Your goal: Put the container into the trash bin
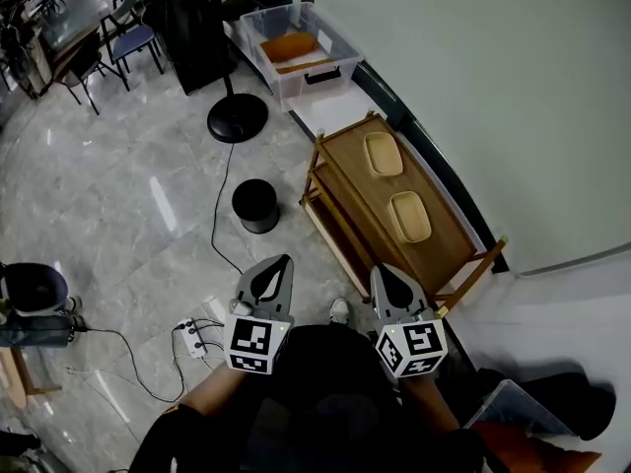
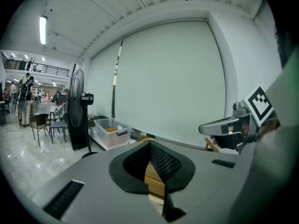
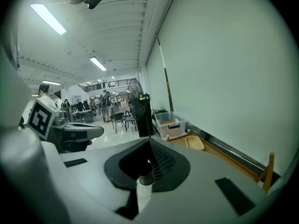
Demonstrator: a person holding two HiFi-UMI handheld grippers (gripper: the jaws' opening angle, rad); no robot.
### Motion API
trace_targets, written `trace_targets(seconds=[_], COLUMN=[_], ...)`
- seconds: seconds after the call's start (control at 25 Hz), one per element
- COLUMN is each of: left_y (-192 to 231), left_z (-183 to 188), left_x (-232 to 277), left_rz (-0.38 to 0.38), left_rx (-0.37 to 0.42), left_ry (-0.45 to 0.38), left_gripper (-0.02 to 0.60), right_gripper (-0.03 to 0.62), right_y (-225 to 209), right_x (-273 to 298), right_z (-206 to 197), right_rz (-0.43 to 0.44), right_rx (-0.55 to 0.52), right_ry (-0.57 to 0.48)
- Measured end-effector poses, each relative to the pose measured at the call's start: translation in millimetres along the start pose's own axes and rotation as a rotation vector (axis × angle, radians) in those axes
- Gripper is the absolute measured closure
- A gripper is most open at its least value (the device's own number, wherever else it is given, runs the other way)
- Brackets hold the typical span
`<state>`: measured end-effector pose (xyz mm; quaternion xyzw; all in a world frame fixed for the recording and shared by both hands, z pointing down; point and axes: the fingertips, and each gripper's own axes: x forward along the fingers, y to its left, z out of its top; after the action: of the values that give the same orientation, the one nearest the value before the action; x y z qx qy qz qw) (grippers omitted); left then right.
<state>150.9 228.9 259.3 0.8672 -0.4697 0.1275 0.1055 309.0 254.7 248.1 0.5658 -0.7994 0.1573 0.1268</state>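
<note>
Two pale yellow shallow containers, a far one (image 1: 384, 154) and a near one (image 1: 410, 216), lie on a low wooden table (image 1: 347, 146) by the wall. A black round trash bin (image 1: 255, 205) stands on the floor to the table's left. My left gripper (image 1: 284, 262) is shut and empty, held in the air, and points toward the bin. My right gripper (image 1: 384, 271) is also shut and empty, just short of the table's near end. In the right gripper view one container (image 3: 195, 143) shows on the table, ahead and to the right of the shut jaws (image 3: 149, 142). The left gripper view shows shut jaws (image 2: 150, 144).
A standing fan (image 1: 237, 118) and a clear plastic box (image 1: 296, 47) stand beyond the bin and table. A power strip (image 1: 192, 338) with cables lies on the tiled floor at my left. Chairs and desks (image 1: 89, 28) fill the far left. A wall runs along the right.
</note>
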Motion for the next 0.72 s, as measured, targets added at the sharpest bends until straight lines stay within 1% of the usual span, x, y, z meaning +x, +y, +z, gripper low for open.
trace_targets(seconds=[0.2, 0.4, 0.52, 0.56, 0.64, 0.72], left_y=[18, 36, 45, 47, 48, 47], left_z=[-1, -5, -10, -11, -12, -13], left_x=[-17, -38, -42, -40, -34, -28], left_rz=[-0.001, 0.000, 0.010, 0.014, 0.016, 0.009], left_rx=[-0.004, 0.008, 0.007, 0.005, 0.001, -0.005], left_ry=[-0.011, -0.020, -0.014, -0.012, -0.006, -0.002], left_gripper=[0.574, 0.574, 0.572, 0.572, 0.571, 0.569], right_gripper=[0.580, 0.580, 0.579, 0.571, 0.505, 0.484], right_y=[21, 40, 46, 45, 43, 40], right_x=[9, 9, 12, 14, 19, 23], right_z=[3, 1, -3, -5, -9, -13], right_rz=[0.000, -0.028, -0.035, -0.029, -0.011, 0.001], right_rx=[0.016, 0.025, 0.023, 0.024, 0.027, 0.025], right_ry=[0.001, -0.004, 0.009, 0.015, 0.030, 0.049])
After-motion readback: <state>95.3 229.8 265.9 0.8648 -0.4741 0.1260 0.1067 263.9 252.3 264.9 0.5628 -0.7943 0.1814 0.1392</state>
